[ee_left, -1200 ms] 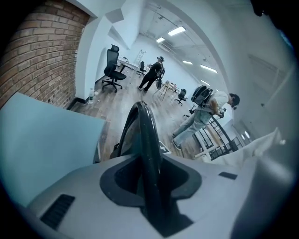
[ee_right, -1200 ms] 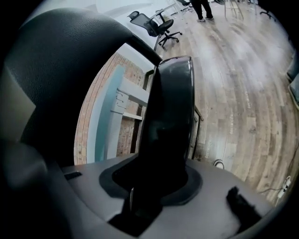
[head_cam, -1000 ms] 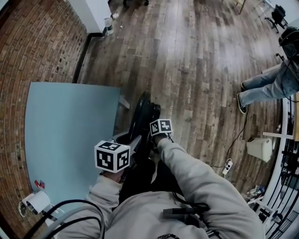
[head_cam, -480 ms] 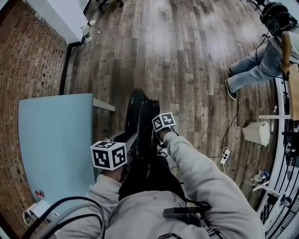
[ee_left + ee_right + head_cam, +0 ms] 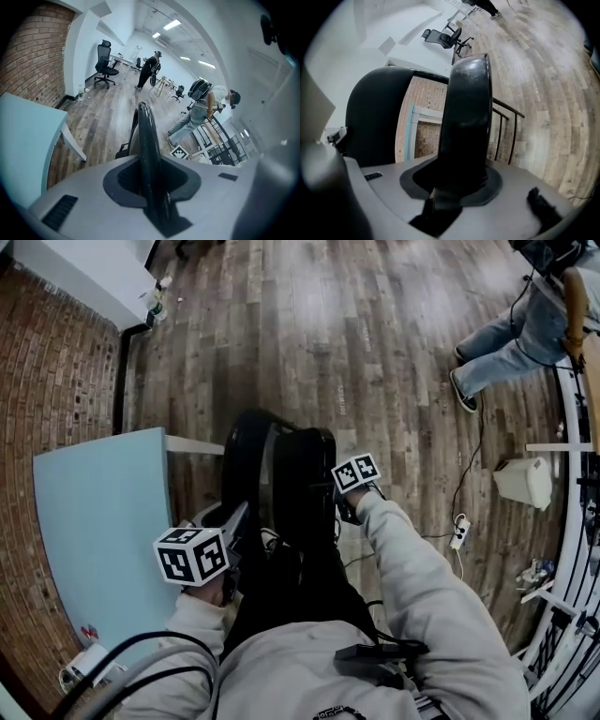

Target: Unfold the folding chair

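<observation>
1. Light was bright and even. The ceiling strip lights [image 5: 174, 23], far beyond the left tongs [image 5: 150, 183], whose jaws were closing on the folding chair [image 5: 146, 140], glowed almost white.
2. Well ahead of both tongs, a pale sheen washed out the planks of the wooden floor [image 5: 375, 306].
3. The chair panel between the right tongs [image 5: 459, 180] read near-black, with a soft grey highlight along its edge and little detail.
4. Both gripper views bowed strongly, went dark at the corners and turned soft close to the tongs.
5. The head view curved the brick wall [image 5: 66, 352] left of the left tongs. It was sharp, and its shadows were faint.
</observation>
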The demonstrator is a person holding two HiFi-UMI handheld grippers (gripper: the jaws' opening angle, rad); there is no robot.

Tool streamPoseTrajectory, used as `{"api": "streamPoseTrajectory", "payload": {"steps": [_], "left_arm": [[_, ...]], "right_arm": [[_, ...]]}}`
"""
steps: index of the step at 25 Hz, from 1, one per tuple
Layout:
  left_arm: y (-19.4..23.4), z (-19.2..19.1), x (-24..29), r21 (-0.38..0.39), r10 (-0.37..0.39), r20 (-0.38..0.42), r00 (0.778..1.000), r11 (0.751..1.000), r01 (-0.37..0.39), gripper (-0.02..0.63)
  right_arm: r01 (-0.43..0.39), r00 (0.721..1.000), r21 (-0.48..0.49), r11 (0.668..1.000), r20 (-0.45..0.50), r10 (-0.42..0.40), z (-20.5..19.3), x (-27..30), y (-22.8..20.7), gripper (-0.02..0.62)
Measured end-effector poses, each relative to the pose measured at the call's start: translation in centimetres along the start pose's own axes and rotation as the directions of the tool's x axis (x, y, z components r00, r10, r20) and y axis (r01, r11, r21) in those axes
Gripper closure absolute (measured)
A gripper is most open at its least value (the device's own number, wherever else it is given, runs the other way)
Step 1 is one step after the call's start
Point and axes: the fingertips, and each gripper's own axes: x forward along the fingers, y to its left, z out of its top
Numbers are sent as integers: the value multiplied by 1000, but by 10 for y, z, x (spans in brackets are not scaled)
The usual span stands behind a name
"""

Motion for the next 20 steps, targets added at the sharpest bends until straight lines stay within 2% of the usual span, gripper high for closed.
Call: {"api": "streamPoseTrajectory", "payload": {"steps": [8, 14, 20], "left_arm": [[-10, -7, 17, -5, 6, -27, 1000, 1000, -6, 512], [-21, -18, 29, -5, 4, -45, 999, 1000, -5, 512], [-22, -23, 41, 15, 7, -82, 997, 1000, -6, 512]], "right_arm": [[-124, 992, -19, 992, 27, 124, -12, -28, -39, 468], [-232, 970, -48, 971, 58, 235, -25, -49, -74, 468], [-300, 949, -35, 953, 89, 302, -32, -65, -112, 468]]}}
